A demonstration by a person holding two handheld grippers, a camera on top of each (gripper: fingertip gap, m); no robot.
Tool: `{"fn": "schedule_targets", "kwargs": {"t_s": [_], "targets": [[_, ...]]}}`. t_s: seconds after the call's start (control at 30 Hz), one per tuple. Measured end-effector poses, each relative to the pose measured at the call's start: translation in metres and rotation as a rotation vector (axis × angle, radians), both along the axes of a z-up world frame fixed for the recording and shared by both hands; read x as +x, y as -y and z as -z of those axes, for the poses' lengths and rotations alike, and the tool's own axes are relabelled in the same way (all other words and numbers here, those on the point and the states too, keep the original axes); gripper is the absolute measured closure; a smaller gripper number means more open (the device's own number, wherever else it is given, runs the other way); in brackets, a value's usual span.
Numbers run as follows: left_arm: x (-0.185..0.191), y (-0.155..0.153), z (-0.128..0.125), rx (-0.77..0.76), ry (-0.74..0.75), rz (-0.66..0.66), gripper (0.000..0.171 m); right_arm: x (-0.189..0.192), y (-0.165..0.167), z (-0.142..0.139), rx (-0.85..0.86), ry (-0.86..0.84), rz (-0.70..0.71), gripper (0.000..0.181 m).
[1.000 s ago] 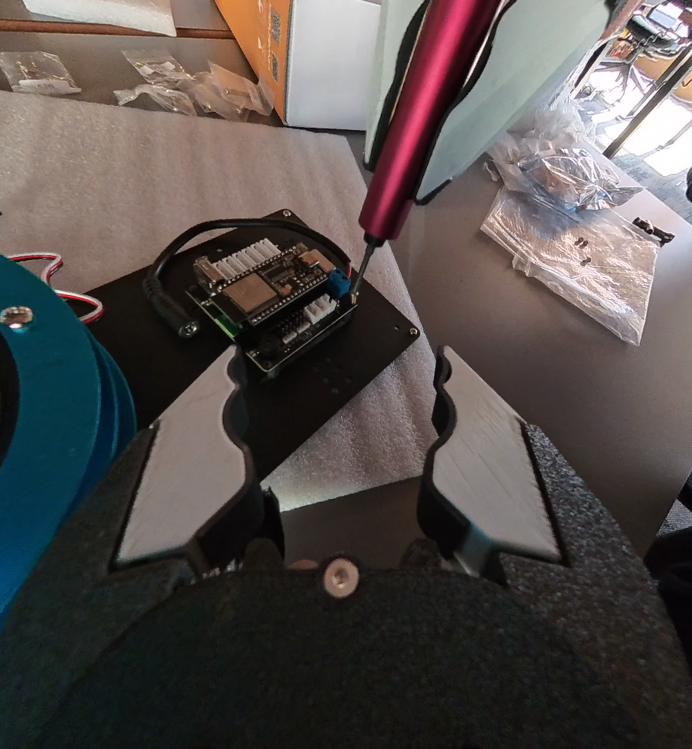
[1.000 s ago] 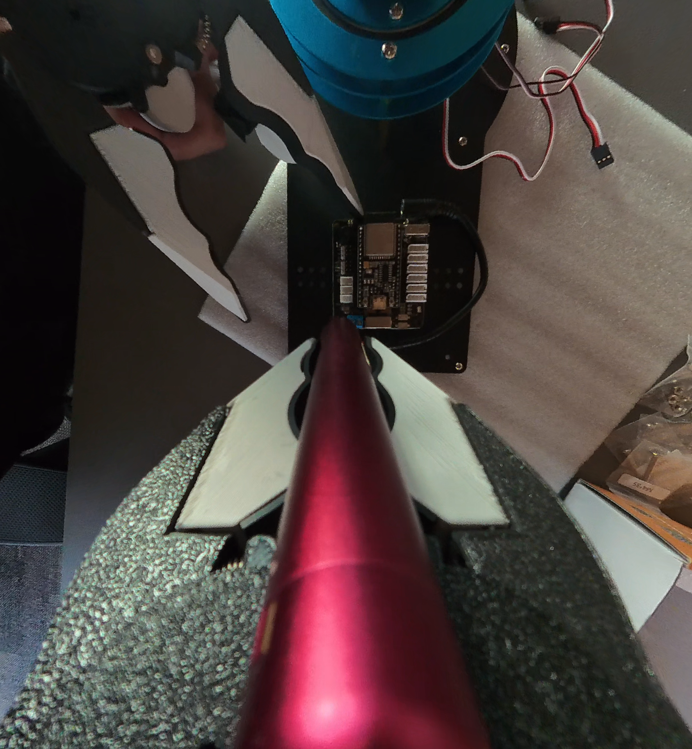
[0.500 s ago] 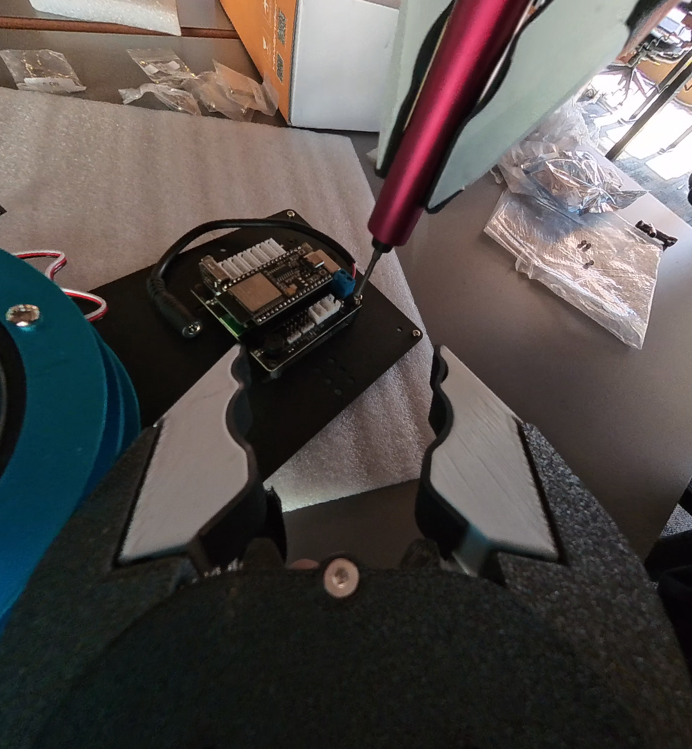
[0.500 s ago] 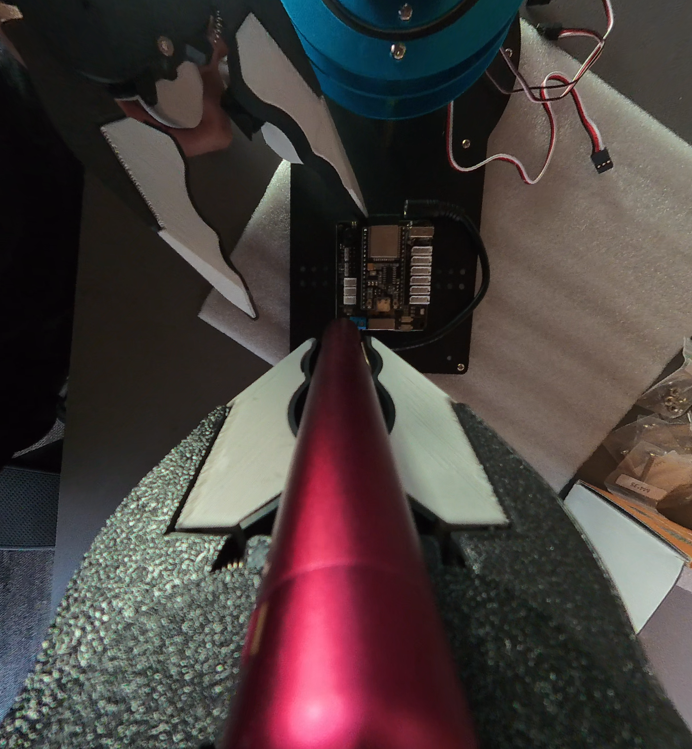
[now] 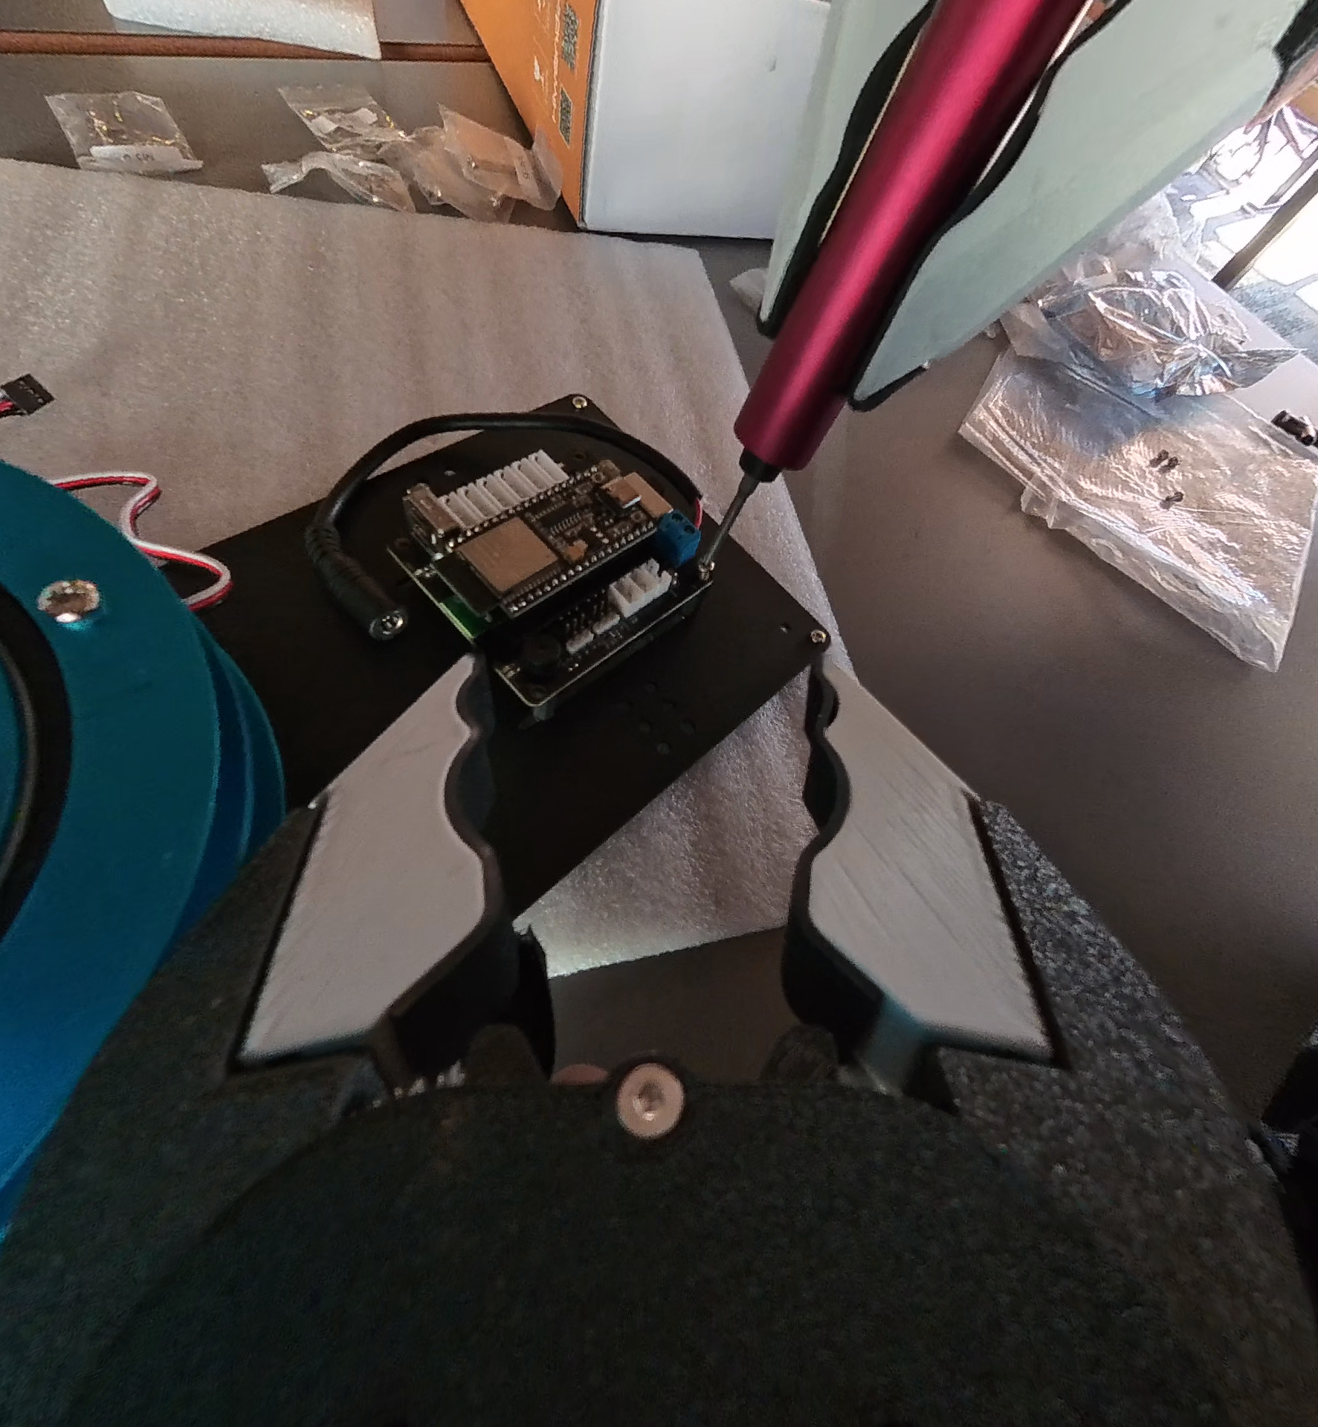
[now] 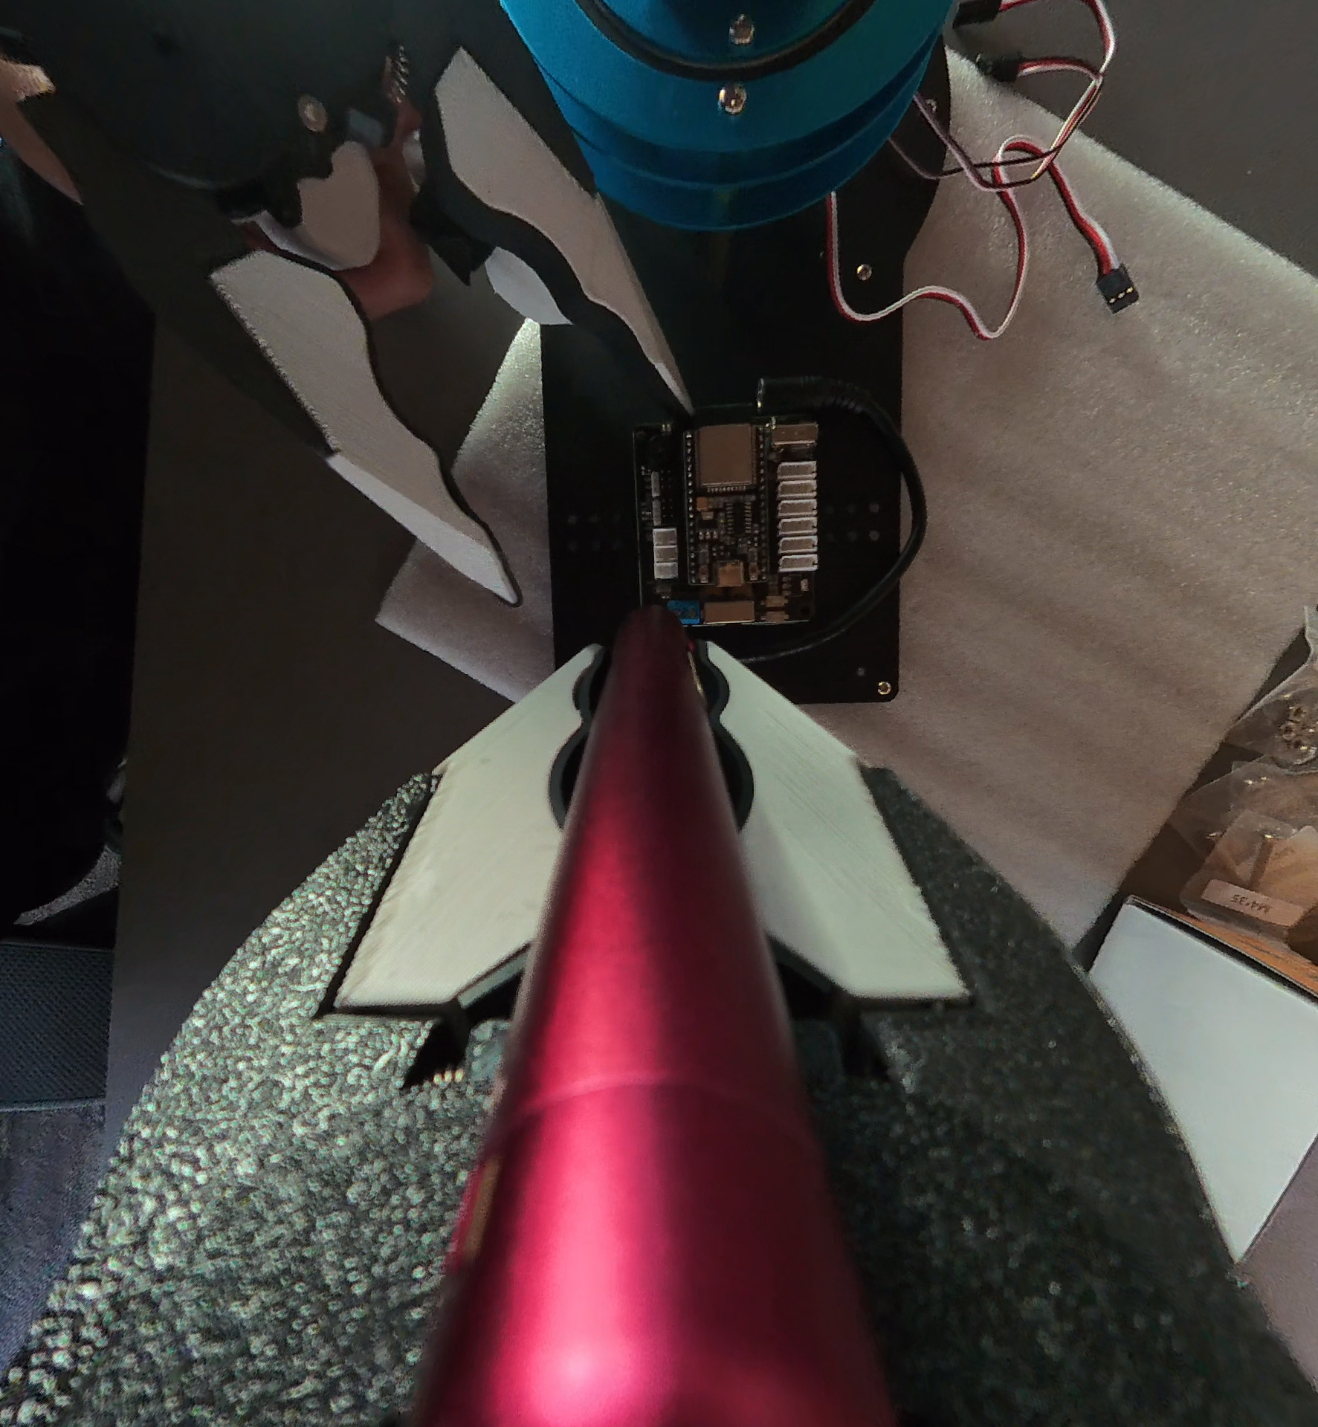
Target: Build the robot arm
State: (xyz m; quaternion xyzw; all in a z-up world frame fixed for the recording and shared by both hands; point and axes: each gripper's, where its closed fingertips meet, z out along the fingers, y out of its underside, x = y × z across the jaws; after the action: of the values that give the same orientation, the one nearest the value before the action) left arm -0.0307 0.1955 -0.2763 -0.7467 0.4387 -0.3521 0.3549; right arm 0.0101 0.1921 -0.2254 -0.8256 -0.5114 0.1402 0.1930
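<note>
A black circuit board (image 5: 555, 564) with white connectors and a blue terminal block sits on a black plate (image 5: 640, 741) laid on white foam. My right gripper (image 6: 652, 656) is shut on a magenta screwdriver (image 6: 640, 965). The screwdriver also shows in the left wrist view (image 5: 864, 247), its thin bit resting on a screw (image 5: 704, 570) at the board's corner beside the blue terminal. My left gripper (image 5: 648, 695) is open and empty, hovering over the plate's near edge just short of the board. It appears in the right wrist view (image 6: 586, 494) beside the board (image 6: 725, 517).
A teal disc-shaped part (image 5: 61, 772) stands on the plate's left end, with red-white-black wires (image 6: 1026, 201) trailing onto the foam sheet (image 5: 331, 309). An orange-and-white box (image 5: 679, 116) and small bags of hardware (image 5: 408, 162) lie at the back. Plastic bags (image 5: 1150, 510) lie at the right. The tips of one gripper are about 7 cm away from the tips of the other.
The screwdriver has shifted slightly right and up along the board's corner; the bit stays at the corner screw. My left gripper stays open and has barely moved.
</note>
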Motion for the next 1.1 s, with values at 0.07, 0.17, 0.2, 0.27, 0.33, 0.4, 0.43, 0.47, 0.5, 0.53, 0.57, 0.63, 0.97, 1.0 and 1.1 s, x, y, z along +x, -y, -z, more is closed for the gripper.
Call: {"fn": "schedule_targets", "kwargs": {"t_s": [0.07, 0.17, 0.2, 0.27, 0.33, 0.4, 0.43, 0.47, 0.5, 0.53, 0.57, 0.63, 0.97, 1.0, 1.1], "targets": [[0.001, 0.001, 0.005, -0.017, -0.028, 0.007, 0.091, 0.000, 0.000, 0.000, -0.004, -0.011, 0.015, 0.159], [0.002, -0.001, 0.009, -0.027, -0.048, -0.001, 0.096, 0.001, 0.001, 0.000, 0.008, -0.015, 0.018, 0.160], [0.002, -0.002, 0.009, -0.023, -0.050, -0.006, 0.096, 0.001, 0.001, 0.000, 0.015, -0.012, 0.010, 0.160], [0.001, -0.002, 0.009, -0.019, -0.049, -0.014, 0.097, 0.001, 0.002, 0.000, 0.025, 0.000, 0.002, 0.160], [0.000, -0.005, 0.006, -0.008, -0.036, -0.034, 0.101, 0.000, 0.003, 0.000, 0.033, 0.018, -0.010, 0.160], [-0.001, -0.006, 0.002, 0.015, -0.019, -0.047, 0.100, -0.001, 0.002, 0.000, 0.029, 0.027, -0.018, 0.160], [-0.001, -0.006, 0.001, 0.025, -0.020, -0.047, 0.100, -0.001, 0.002, 0.000, 0.025, 0.027, -0.021, 0.160], [-0.001, -0.006, 0.002, 0.032, -0.027, -0.048, 0.100, -0.001, 0.001, 0.000, 0.020, 0.027, -0.018, 0.160], [-0.001, -0.006, 0.002, 0.039, -0.034, -0.049, 0.100, 0.000, 0.001, 0.000, 0.015, 0.028, -0.017, 0.160], [0.000, -0.005, 0.003, 0.046, -0.040, -0.049, 0.100, 0.000, 0.002, 0.000, 0.017, 0.031, -0.024, 0.160], [0.000, -0.005, 0.003, 0.051, -0.044, -0.050, 0.100, -0.001, 0.002, 0.000, 0.016, 0.033, -0.025, 0.160], [0.000, -0.005, 0.003, 0.054, -0.046, -0.050, 0.100, -0.001, 0.001, 0.000, 0.014, 0.032, -0.028, 0.159], [0.015, 0.009, -0.037, 0.224, 0.130, 0.031, 0.120, -0.001, -0.001, 0.000, -0.009, 0.039, -0.057, 0.160], [0.018, 0.010, -0.033, 0.223, 0.112, 0.050, 0.120, -0.001, -0.002, 0.000, -0.015, 0.041, -0.052, 0.160], [0.023, 0.012, -0.026, 0.198, 0.083, 0.091, 0.120, -0.001, -0.002, 0.000, -0.024, 0.050, -0.060, 0.159]]}}
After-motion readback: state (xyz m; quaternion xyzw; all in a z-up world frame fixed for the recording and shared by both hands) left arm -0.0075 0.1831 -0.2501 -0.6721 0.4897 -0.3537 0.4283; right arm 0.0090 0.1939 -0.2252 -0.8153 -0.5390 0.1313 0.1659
